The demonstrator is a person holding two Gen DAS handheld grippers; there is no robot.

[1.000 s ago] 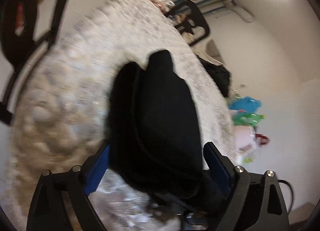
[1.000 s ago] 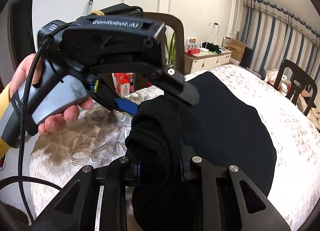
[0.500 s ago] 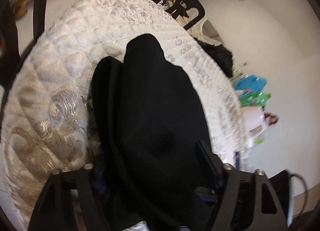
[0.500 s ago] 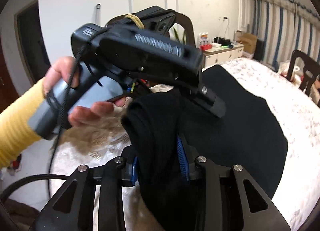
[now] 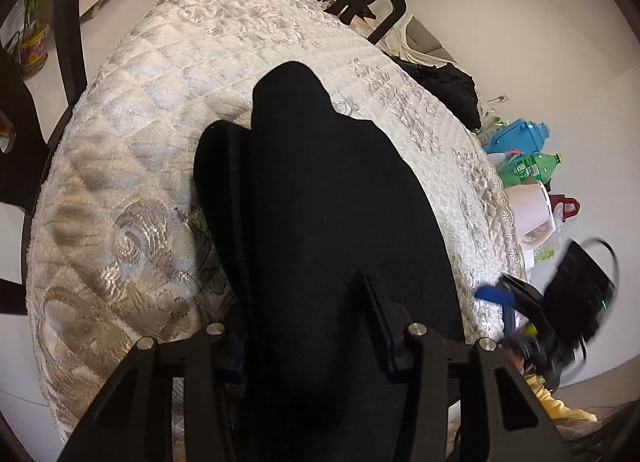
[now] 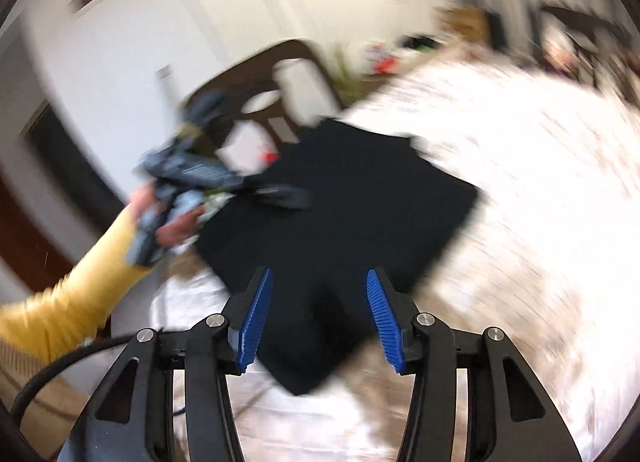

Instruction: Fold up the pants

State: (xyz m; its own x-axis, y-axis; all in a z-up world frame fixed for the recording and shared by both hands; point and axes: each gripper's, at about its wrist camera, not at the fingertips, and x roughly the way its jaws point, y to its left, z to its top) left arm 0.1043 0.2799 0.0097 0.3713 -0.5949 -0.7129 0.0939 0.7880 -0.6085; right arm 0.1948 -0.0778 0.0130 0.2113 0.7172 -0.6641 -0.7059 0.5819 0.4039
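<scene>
Folding pants (image 6: 340, 214) on table (image 6: 540, 182) | left gripper (image 5: 304, 342) is clamped on cloth, long axis straight ahead | right gripper (image 6: 320, 314) is held apart above near corner, nearer.

Round table (image 5: 132, 166) covered with a quilted white cloth (image 5: 224, 42) bearing silver-grey floral brocade, scalloped trim along the rim at right. Black pants (image 5: 328, 190) lying directly on the cloth, folded into a compact dark slab, one narrower fold edge exposed along the left side. Same table (image 6: 540, 150) in the right wrist view, heavily motion-blurred; pants (image 6: 340, 202) there as a roughly square black shape with corners toward the near and right edges of the tabletop.
</scene>
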